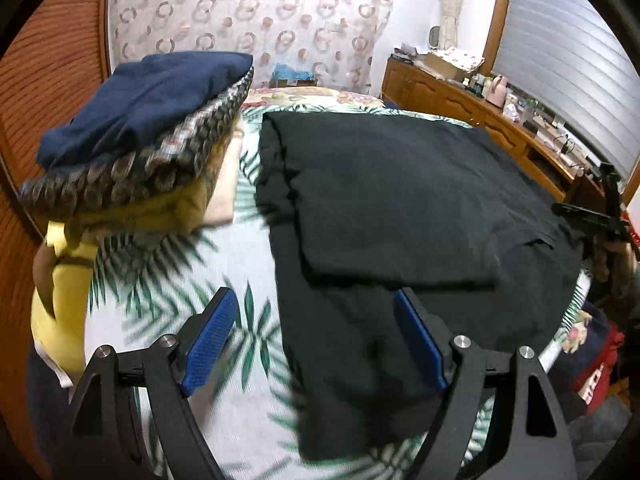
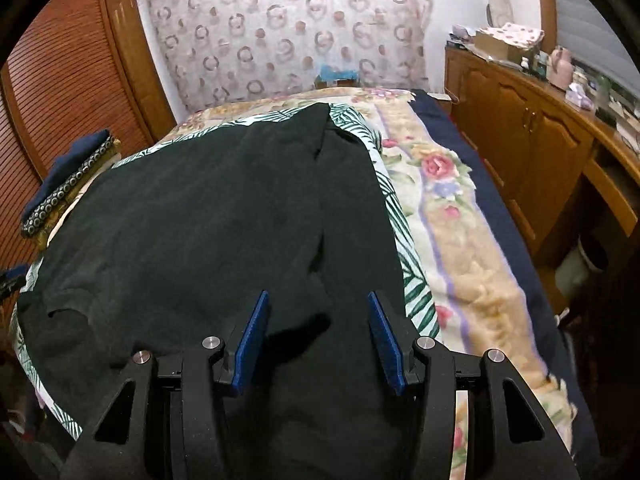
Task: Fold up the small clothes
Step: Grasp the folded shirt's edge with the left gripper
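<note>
Item: black garment (image 1: 400, 208), part-folded on the bed (image 2: 472, 240) — my left gripper (image 1: 316, 340) and right gripper (image 2: 316, 340) both hung spread, empty. Next, I judged — pinch near hem, fold over.

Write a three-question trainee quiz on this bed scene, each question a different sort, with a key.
1. True or false: the left gripper is clamped on the black garment.
2. Multiple choice: what lies on top of the folded clothes stack? A) navy garment B) yellow garment C) black garment
3. Fill in: the black garment lies on a sheet printed with green ____.

Key
1. False: both pads stand apart, nothing pinched.
2. A, the navy garment.
3. Leaves.
</note>
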`<action>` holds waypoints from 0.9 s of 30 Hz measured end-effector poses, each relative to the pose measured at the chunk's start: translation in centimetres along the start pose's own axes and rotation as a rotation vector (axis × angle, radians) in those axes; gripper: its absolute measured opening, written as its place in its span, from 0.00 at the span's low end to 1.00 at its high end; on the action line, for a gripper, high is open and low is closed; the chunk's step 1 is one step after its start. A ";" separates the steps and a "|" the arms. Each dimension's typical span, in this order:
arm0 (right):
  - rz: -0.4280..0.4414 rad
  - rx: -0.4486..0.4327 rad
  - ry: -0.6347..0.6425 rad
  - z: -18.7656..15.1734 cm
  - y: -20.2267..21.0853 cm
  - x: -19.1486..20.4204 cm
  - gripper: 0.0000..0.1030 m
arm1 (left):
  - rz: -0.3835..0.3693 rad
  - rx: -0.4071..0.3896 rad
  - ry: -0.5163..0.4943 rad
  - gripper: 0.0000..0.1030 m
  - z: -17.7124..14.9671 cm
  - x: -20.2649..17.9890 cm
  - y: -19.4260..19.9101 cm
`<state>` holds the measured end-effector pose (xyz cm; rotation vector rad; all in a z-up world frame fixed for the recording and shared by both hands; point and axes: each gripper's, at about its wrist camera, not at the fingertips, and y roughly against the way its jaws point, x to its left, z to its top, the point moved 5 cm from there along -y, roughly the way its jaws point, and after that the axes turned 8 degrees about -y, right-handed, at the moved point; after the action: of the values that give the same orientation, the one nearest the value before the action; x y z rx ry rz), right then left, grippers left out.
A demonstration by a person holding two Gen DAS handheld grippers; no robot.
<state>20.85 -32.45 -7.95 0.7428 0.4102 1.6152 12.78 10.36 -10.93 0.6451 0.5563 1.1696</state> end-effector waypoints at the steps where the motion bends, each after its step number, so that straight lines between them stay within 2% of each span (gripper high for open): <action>1: -0.004 -0.007 0.005 -0.3 -0.4 0.4 0.52 | -0.008 0.007 0.007 0.79 -0.7 -0.2 0.2; 7: -0.015 -0.036 0.010 -1.2 -0.6 0.5 0.52 | -0.023 0.020 0.026 0.64 -3.0 -1.0 1.2; 11: -0.029 -0.053 0.025 -1.8 -1.0 0.4 0.52 | 0.007 0.037 0.015 0.51 -4.0 -1.1 1.2; 13: -0.044 -0.054 0.039 -2.3 -1.4 0.8 0.52 | 0.014 0.035 0.011 0.37 -4.2 -1.2 1.4; 15: -0.064 -0.056 0.058 -2.6 -1.5 1.1 0.52 | -0.003 0.035 0.021 0.11 -4.5 -1.2 1.7; 16: -0.077 -0.057 0.070 -2.7 -1.5 1.2 0.52 | 0.002 0.027 0.022 0.08 -4.6 -1.2 1.9; 19: -0.100 -0.060 0.091 -2.9 -1.4 1.7 0.52 | 0.003 -0.009 0.038 0.06 -4.7 -1.4 3.4; 25: -0.077 -0.066 0.070 -2.8 -1.1 1.2 0.53 | 0.040 -0.050 0.063 0.07 -3.6 -0.9 5.5; 27: -0.081 -0.066 0.073 -2.9 -1.1 1.2 0.53 | 0.049 -0.051 0.066 0.27 -3.2 -0.3 5.0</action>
<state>19.63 -30.67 -10.49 0.6114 0.4317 1.5757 7.20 11.86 -9.57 0.5809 0.5673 1.2509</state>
